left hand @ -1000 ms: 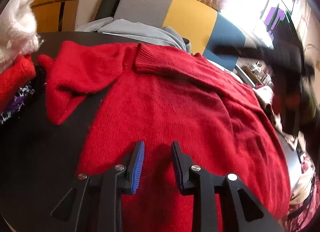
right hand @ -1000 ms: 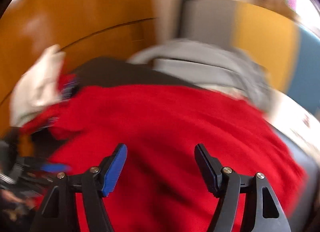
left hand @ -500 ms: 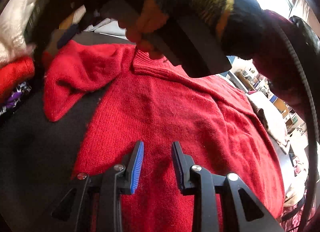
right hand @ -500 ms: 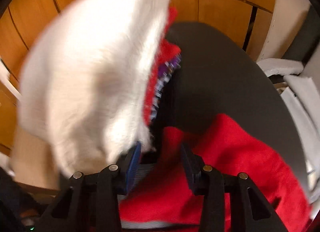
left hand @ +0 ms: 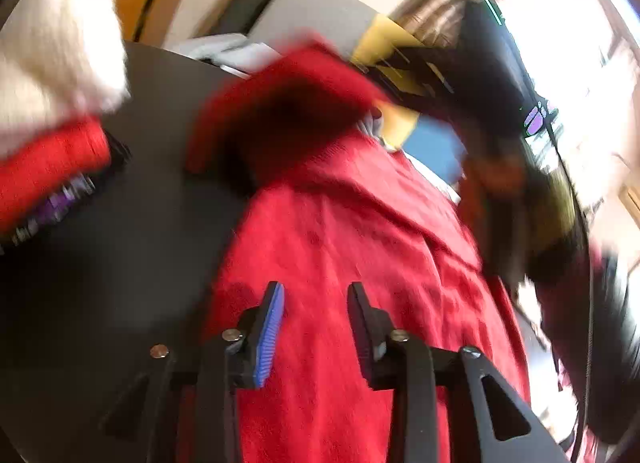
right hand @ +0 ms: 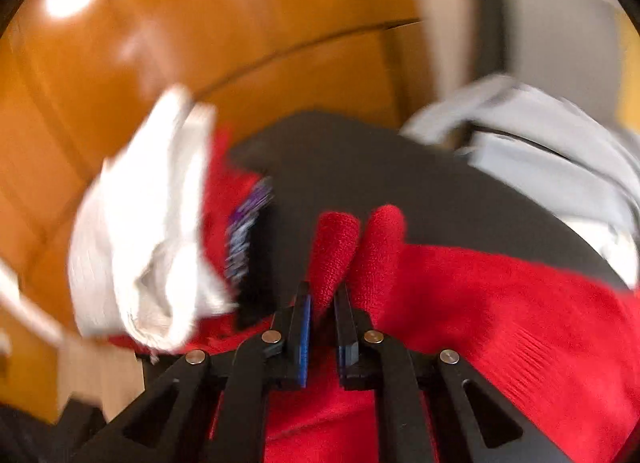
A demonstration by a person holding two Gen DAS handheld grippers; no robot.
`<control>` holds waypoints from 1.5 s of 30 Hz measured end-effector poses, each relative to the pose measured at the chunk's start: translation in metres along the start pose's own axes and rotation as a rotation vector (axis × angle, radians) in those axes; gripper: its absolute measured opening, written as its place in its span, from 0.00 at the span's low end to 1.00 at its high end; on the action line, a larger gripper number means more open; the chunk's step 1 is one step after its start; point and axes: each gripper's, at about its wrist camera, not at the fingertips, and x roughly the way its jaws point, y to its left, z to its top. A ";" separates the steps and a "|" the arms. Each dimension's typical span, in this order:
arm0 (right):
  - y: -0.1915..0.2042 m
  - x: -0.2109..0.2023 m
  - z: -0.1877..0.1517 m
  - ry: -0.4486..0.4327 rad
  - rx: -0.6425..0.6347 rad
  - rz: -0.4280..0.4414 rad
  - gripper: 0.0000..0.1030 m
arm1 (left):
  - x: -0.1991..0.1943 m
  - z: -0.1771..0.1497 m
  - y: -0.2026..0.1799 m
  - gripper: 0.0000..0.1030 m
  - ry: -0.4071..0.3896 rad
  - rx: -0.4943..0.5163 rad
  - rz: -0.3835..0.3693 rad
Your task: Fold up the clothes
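A red knit sweater (left hand: 360,247) lies spread on the dark table (left hand: 132,223). My left gripper (left hand: 316,295) hovers open just above the sweater's body, nothing between its fingers. In the right wrist view my right gripper (right hand: 322,295) is shut on the sweater's sleeve cuff (right hand: 336,247), which bulges up between the pads. In the left wrist view that sleeve (left hand: 288,111) is lifted off the table, blurred, with a person's hand and the other gripper (left hand: 492,103) behind it at the right.
A pile of folded clothes (right hand: 160,247), white on top of red and a purple pattern, sits at the table's left side. A grey garment (right hand: 552,159) lies at the far edge by a grey, yellow and blue sofa (left hand: 312,11). Orange wood panels (right hand: 200,43) stand behind.
My right gripper reached to the sleeve near the clothes pile, shut on its cuff, and lifted it over the sweater. My left gripper stayed open over the sweater's body.
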 end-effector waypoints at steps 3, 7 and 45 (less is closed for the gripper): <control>-0.065 -0.039 -0.028 -0.070 0.238 0.004 0.11 | 0.003 0.020 -0.005 0.42 -0.026 0.018 0.032; -0.121 -0.059 -0.068 -0.116 0.460 0.004 0.24 | 0.027 0.044 -0.006 0.42 0.043 -0.096 -0.075; -0.112 -0.160 -0.211 -0.097 0.335 -0.458 1.00 | 0.106 0.141 -0.126 0.09 -0.006 0.061 0.022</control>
